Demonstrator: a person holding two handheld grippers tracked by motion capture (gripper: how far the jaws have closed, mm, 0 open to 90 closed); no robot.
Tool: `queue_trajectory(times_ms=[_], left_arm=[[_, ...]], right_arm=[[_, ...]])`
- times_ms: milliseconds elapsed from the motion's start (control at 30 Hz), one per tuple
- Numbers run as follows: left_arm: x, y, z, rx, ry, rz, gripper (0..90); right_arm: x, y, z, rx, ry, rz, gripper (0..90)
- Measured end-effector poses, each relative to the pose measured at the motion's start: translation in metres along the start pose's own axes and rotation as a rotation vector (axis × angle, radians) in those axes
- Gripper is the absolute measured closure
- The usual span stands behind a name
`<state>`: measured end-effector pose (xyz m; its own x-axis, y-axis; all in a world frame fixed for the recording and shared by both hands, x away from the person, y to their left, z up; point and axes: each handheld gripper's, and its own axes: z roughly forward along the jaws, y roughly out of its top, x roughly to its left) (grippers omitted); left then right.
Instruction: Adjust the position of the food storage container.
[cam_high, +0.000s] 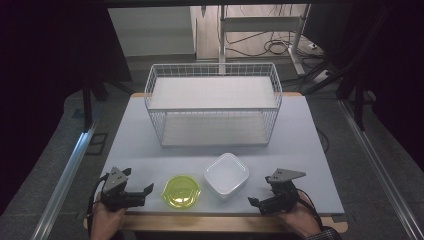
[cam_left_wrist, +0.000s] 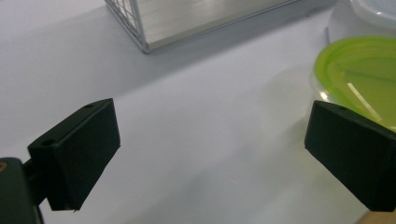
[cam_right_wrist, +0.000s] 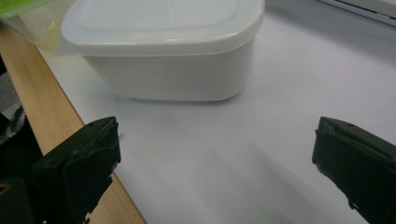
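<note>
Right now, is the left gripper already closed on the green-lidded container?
No: in the left gripper view the left gripper has its jaws wide apart over bare table, with the green-lidded container beside one jaw, not between them.

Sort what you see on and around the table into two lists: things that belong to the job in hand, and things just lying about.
Belonging to the job:
- green-lidded tub, nearest the left tongs
- white lidded box, nearest the right tongs
- probably the wire basket; both tongs are open and apart from everything

Just lying about:
- cables on the floor behind the table
</note>
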<state>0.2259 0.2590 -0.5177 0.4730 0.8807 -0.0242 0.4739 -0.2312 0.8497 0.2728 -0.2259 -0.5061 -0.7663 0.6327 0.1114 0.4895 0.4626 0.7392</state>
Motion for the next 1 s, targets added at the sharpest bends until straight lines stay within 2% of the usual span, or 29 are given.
queue_trajectory(times_ms=[67, 100, 133, 200, 233, 267, 300, 400, 433, 500, 600, 800, 833, 900, 1000], left_arm=[[0.004, 0.001, -0.001, 0.007, -0.014, -0.042, 4.6], [0.004, 0.001, -0.001, 0.007, -0.014, -0.042, 5.1], [0.005, 0.003, -0.002, 0.021, -0.043, -0.082, 5.6], [0.005, 0.004, -0.001, 0.03, -0.084, -0.109, 6.4], [0.005, 0.004, -0.001, 0.03, -0.084, -0.109, 6.0], [0.003, 0.006, -0.001, 0.04, -0.109, -0.119, 5.5], [0.002, 0.007, -0.001, 0.044, -0.112, -0.116, 5.0], [-0.001, 0.01, -0.002, 0.051, -0.104, -0.109, 2.6], [-0.003, 0.012, -0.004, 0.045, -0.126, -0.11, 1.0], [-0.004, 0.014, -0.005, 0.044, -0.141, -0.113, 1.6], [-0.008, 0.017, -0.006, 0.039, -0.146, -0.093, 4.7], [-0.022, 0.027, -0.015, -0.017, -0.183, -0.049, 14.1], [-0.033, 0.034, -0.019, -0.044, -0.205, -0.017, 15.5], [-0.046, 0.04, -0.022, -0.062, -0.242, 0.01, 18.0], [-0.07, 0.046, -0.019, -0.057, -0.29, 0.066, 23.7]], right_arm=[[-0.001, 0.0, -0.002, -0.008, 0.004, 0.019, 1.3], [-0.001, 0.0, -0.002, -0.008, 0.004, 0.019, 1.3], [-0.003, 0.0, -0.004, -0.018, 0.005, 0.039, 1.4], [-0.004, 0.0, -0.004, -0.021, -0.004, 0.048, 2.0], [-0.004, 0.0, -0.004, -0.021, -0.004, 0.048, 2.0], [-0.004, 0.0, -0.004, -0.017, -0.01, 0.051, 3.5], [-0.004, 0.0, -0.004, -0.016, -0.01, 0.054, 4.1], [-0.005, 0.0, -0.005, -0.027, -0.004, 0.073, 5.9], [-0.005, 0.0, -0.006, -0.035, -0.002, 0.078, 6.6], [-0.006, 0.001, -0.008, -0.05, -0.001, 0.087, 7.6], [-0.007, 0.001, -0.01, -0.064, 0.001, 0.095, 9.8], [-0.005, 0.001, -0.013, -0.075, -0.007, 0.089, 13.9], [-0.006, 0.002, -0.014, -0.078, -0.013, 0.087, 15.5], [-0.006, 0.002, -0.014, -0.079, -0.014, 0.086, 16.7], [-0.006, 0.003, -0.013, -0.075, -0.013, 0.084, 18.3]])
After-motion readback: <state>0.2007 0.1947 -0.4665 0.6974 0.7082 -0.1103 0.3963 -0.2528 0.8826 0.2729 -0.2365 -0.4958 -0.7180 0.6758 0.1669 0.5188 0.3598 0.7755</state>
